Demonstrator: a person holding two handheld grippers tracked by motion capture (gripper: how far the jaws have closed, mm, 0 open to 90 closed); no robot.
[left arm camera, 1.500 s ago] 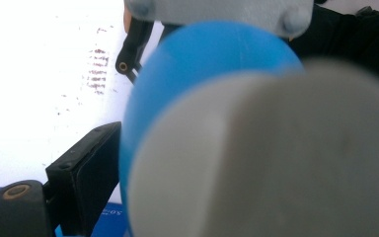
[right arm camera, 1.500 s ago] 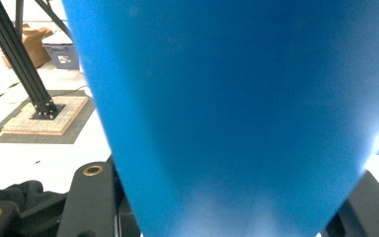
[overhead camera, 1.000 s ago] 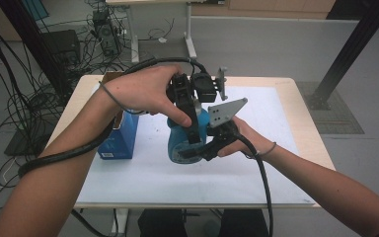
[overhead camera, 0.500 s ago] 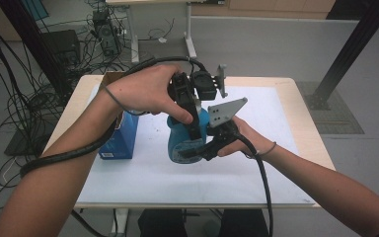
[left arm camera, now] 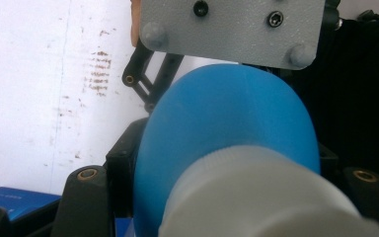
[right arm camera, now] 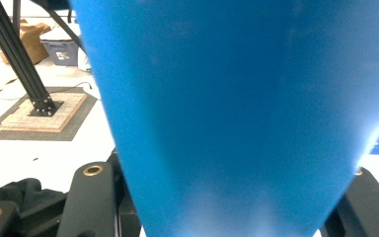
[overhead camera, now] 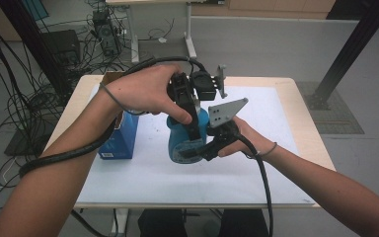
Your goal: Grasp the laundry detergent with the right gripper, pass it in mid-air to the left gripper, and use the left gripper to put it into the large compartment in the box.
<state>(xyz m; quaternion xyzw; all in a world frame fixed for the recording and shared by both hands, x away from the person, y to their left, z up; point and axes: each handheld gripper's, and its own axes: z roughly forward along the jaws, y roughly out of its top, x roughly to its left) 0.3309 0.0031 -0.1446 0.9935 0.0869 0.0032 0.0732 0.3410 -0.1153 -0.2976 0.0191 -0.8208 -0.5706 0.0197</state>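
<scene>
- Step in hand: uncapping a blue bottle [overhead camera: 185,140], judged from the grips. It is held just above the white mat [overhead camera: 143,177] at table centre, between both grippers.
- Right gripper [overhead camera: 212,145]: jaws clamped on the lower body of the bottle, steadying it from the side.
- Left gripper [overhead camera: 190,116]: comes down from above; its jaws have just been closing and now pinch the white cap [left arm camera: 256,197] at the bottle's top.
- Next move: probably a twist of the cap against the fixed body; grip on the body must not slip.
- Bottle: smooth matte blue plastic, rounded shoulder, body tapering in the right gripper view.
- Cap: white, apparently ribbed; the close view is blurred.
- Box [overhead camera: 121,138]: blue carton, upright, just left of the bottle.
- Mat: flat, white, faintly scuffed.
</scene>
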